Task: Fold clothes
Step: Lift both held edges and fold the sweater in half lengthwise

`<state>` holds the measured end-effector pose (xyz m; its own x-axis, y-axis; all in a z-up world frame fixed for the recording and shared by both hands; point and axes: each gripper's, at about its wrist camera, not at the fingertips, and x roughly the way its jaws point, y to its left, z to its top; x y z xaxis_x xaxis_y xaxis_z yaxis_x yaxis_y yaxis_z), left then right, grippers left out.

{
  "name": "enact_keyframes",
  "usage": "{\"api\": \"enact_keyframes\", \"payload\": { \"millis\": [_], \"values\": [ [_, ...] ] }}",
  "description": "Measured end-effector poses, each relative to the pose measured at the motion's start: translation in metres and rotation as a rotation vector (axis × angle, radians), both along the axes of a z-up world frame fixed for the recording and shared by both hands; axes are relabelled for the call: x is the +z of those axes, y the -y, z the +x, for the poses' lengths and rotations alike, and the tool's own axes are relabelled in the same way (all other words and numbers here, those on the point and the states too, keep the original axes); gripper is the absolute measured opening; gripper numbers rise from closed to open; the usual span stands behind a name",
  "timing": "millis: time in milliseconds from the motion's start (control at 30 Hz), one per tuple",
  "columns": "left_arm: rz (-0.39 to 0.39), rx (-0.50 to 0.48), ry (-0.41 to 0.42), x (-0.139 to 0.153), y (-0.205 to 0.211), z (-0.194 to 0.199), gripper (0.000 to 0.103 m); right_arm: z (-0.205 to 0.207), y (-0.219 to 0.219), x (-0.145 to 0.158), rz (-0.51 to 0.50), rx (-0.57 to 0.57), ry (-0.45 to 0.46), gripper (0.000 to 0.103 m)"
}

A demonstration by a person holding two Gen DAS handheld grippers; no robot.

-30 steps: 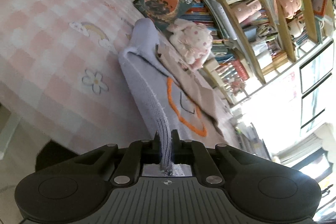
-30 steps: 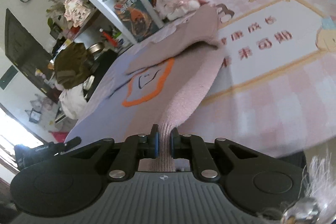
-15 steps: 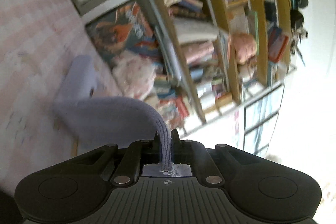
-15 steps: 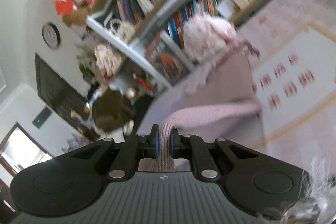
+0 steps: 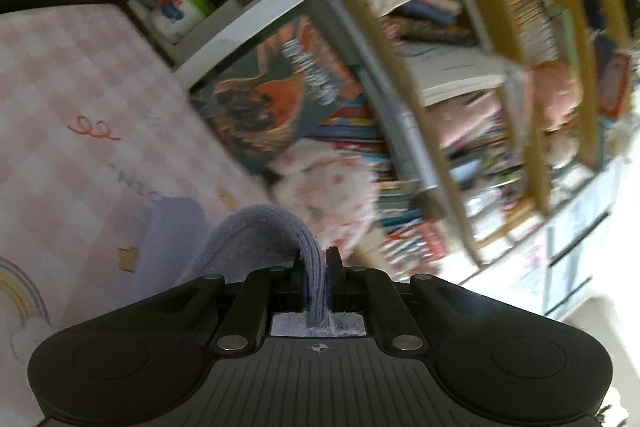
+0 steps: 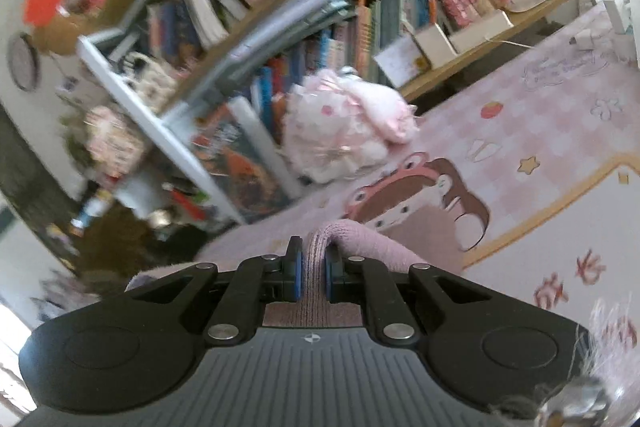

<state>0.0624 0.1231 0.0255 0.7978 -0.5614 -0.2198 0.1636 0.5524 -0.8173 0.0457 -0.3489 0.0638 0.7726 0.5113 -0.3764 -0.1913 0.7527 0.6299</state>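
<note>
Daylight floods in from the window side, blowing out the right edge of the left view. Bookshelves (image 5: 460, 75) smear with motion blur; fisheye bending curves every shelf (image 6: 248, 39) near the rims.

Both wrist cams: close, facing bookshelf (image 5: 460, 75)

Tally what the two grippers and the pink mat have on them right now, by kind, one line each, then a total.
Grippers: 2, the left gripper and the right gripper, each shut on fabric.
Knit garment: 1, lavender in the left view, pink in the right view.
Plush toy: 1, a pink-and-white plush at the mat's far edge.
Total: 4.
</note>
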Motion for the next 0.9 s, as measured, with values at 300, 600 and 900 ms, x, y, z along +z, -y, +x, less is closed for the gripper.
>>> {"api": "enact_keyframes", "payload": {
  "millis": [300, 600, 900],
  "values": [
    [0.266, -0.029, -0.097, -0.009, 0.018, 0.03, 0.033, 0.043, -0.016, -0.027, -0.091, 0.008, -0.093, 0.013],
    [0.349, 0.037, 0.057, 0.004, -0.022, -0.013, 0.064, 0.022, 0.0, -0.019, -0.205, -0.074, 0.006, 0.063],
    [0.458, -0.028, -0.001, -0.027, -0.003, -0.024, 0.059, 0.001, 0.005, -0.039, -0.337, -0.005, -0.036, 0.052]
  ]
}}
